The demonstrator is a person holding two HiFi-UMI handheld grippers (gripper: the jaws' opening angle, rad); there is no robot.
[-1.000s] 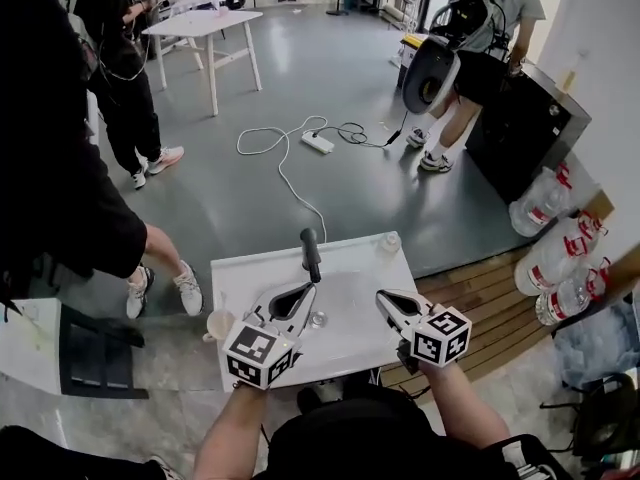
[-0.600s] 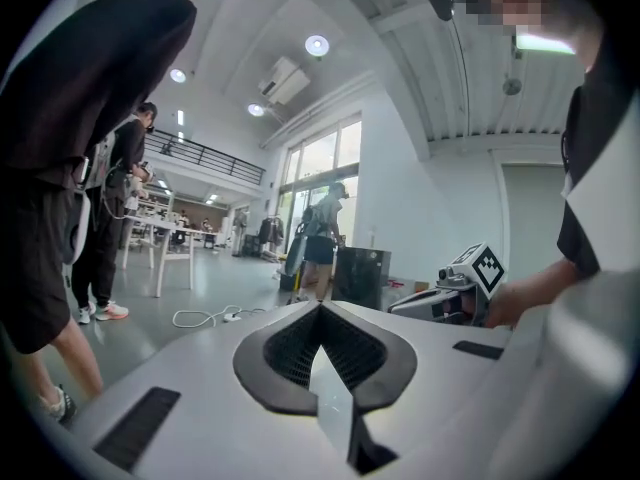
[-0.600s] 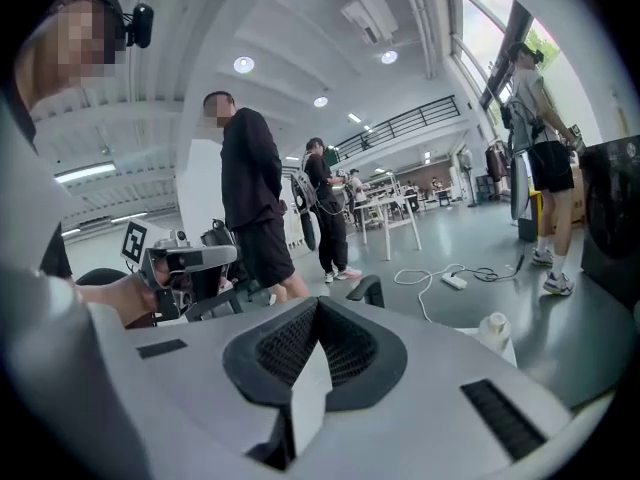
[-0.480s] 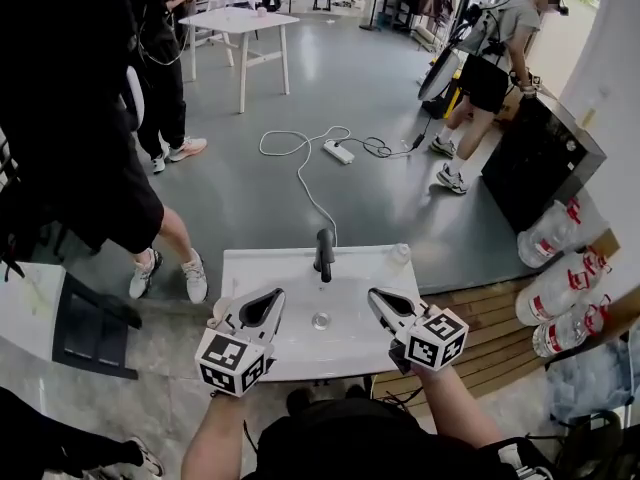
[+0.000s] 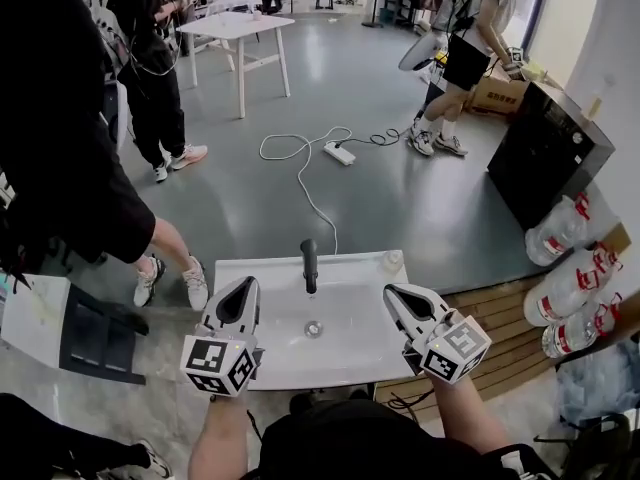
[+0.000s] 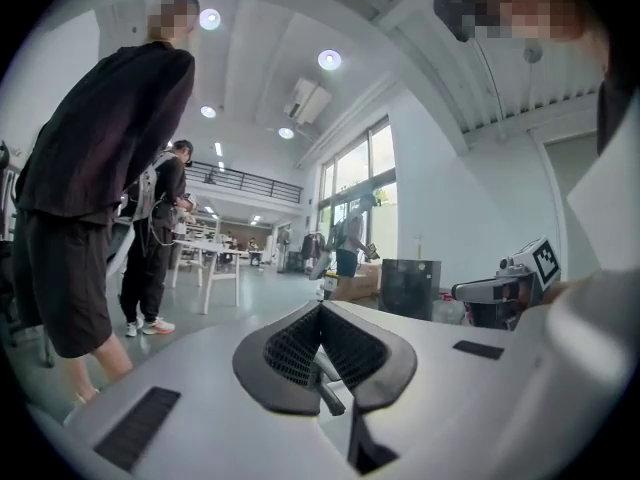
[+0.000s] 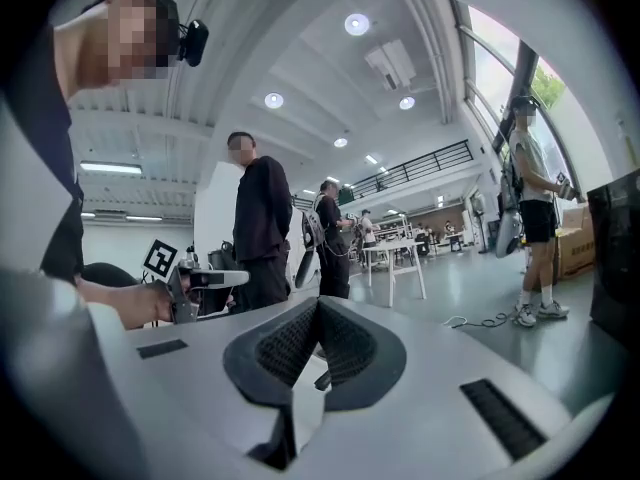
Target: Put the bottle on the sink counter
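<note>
A white sink counter (image 5: 235,273) with a black faucet (image 5: 309,265) stands below me. A small pale bottle (image 5: 393,261) sits on its back right corner. My left gripper (image 5: 243,284) hovers over the basin's left side, jaws shut and empty. My right gripper (image 5: 392,292) hovers over the right side, a little in front of the bottle, also shut with nothing in it. In the left gripper view the left gripper (image 6: 321,306) points level into the room, tips meeting. The right gripper (image 7: 318,303) looks the same in its own view.
A person in black (image 5: 70,138) stands close at the left beside a dark stool (image 5: 95,333). A cable and power strip (image 5: 340,154) lie on the grey floor. Large water bottles (image 5: 560,233) and a black cabinet (image 5: 550,153) are at the right. A white table (image 5: 240,25) stands farther back.
Both grippers have risen off the basin and tilted up toward level. The left one has drifted left, so they stand wider apart. Both stay shut.
</note>
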